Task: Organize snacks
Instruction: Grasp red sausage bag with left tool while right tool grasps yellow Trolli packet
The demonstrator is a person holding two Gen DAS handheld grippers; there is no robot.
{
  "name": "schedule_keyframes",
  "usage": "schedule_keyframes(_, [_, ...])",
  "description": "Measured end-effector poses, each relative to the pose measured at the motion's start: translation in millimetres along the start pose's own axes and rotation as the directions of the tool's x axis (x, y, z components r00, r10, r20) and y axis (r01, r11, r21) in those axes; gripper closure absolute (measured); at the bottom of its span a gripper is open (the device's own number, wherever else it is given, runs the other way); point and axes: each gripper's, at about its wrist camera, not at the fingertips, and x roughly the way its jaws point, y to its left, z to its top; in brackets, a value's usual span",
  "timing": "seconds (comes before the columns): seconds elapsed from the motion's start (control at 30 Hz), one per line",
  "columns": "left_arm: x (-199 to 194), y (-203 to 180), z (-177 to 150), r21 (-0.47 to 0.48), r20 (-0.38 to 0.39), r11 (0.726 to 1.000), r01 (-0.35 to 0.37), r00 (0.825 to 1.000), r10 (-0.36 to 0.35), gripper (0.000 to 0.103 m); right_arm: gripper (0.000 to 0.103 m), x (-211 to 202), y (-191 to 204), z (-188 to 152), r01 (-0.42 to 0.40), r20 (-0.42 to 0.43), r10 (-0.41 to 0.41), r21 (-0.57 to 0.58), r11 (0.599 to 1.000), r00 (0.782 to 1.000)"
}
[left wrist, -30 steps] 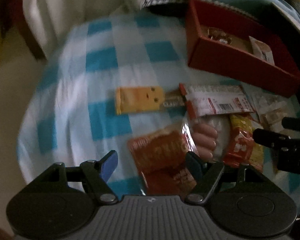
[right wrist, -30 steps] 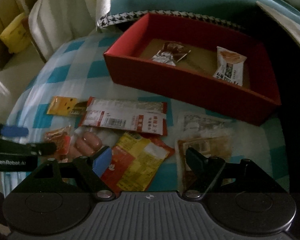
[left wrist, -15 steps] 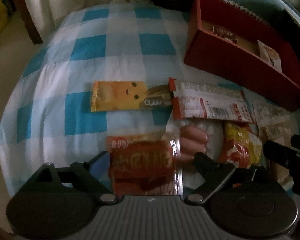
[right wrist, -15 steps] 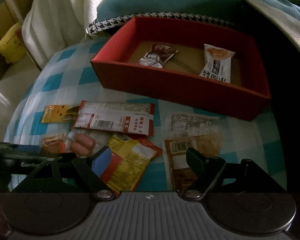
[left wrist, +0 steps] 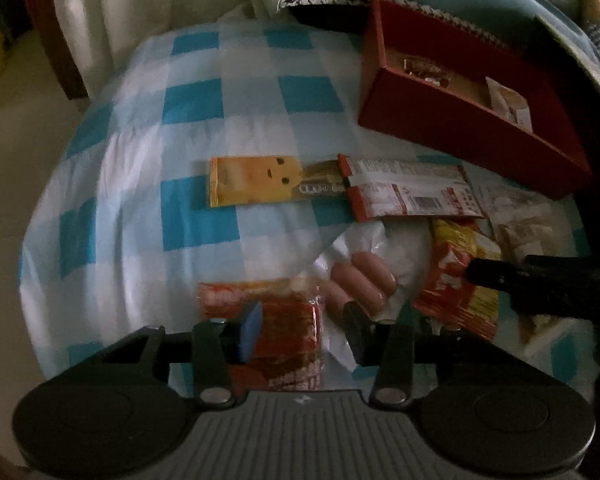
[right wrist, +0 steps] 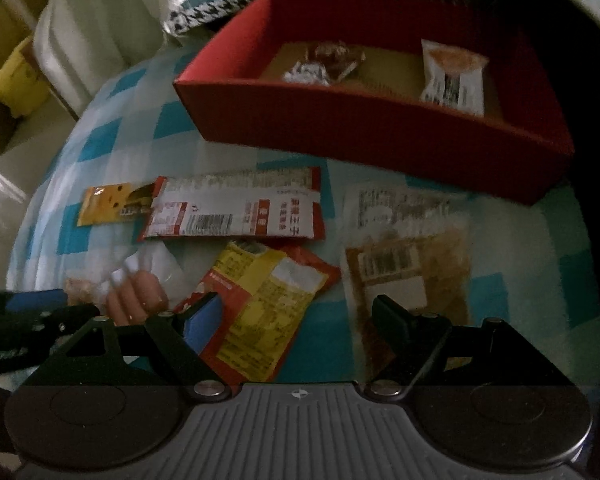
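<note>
My left gripper [left wrist: 300,330] jaws just closing, red snack packet [left wrist: 288,330] between them, grip unclear | my right gripper [right wrist: 298,316] gaping above yellow packet [right wrist: 266,312]

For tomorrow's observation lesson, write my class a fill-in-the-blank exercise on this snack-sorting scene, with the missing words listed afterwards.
1. The red box already holds ____ wrapped snacks.
2. The left gripper has just been closing, and the small ____ packet is between its fingers.
3. The tablecloth is checked in white and ____.
4. The yellow packet with a face lies ____ the box, on the cloth.

Missing words: two; red; blue; outside
</note>
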Motion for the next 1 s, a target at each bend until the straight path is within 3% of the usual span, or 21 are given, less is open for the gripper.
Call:
schedule_keyframes(0.17, [-3.3,7.6,-0.3,-0.029,-0.012,1.0,0.011,1.0,-0.012,0.043,0.016,6.4,-6.0,1.8,-0.078,-0.017,0.08,0.116,0.99,0.997])
schedule_keyframes(0.27, [-5.4,11.9,-1.8,-0.039,0.002,0.999,-0.008,1.0,0.008,0.038,0.016,11.7,6.3,2.6,-0.083,-0.038,0.088,0.104,0.991,0.995])
schedule_keyframes(0.43, [0.0,18.4,-5.5,-0.063,-0.042,0.998,-0.001,0.999,-0.002,0.037,0.007,24.9,29.4,0.2,-0.057,-0.042,0.058,0.025,0.998,0.997])
schedule_keyframes(0.6, [-0.6,20.1,-7.9,-0.055,-0.039,0.998,-0.009,0.999,0.007,0.038,0.023,23.6,37.9,-2.3,0.018,-0.023,-0.02,-0.117,0.993,1.0])
schedule_keyframes(0.67, [-0.7,24.6,-8.0,-0.073,-0.046,0.997,0.004,0.999,-0.007,0.038,0.024,20.7,34.2,-5.2,0.04,-0.032,-0.046,-0.163,0.986,0.998])
schedule_keyframes(0.9, [1.4,25.6,-10.8,-0.09,-0.067,0.995,0.048,0.996,-0.055,0.037,0.026,9.9,12.0,-20.5,0.019,-0.056,-0.028,-0.16,0.987,0.998])
schedule_keyframes(1.0, [4.0,25.0,-11.6,-0.096,-0.057,0.995,0.019,0.998,-0.025,0.033,0.022,12.8,13.5,-21.5,0.021,-0.047,-0.029,-0.158,0.987,0.998])
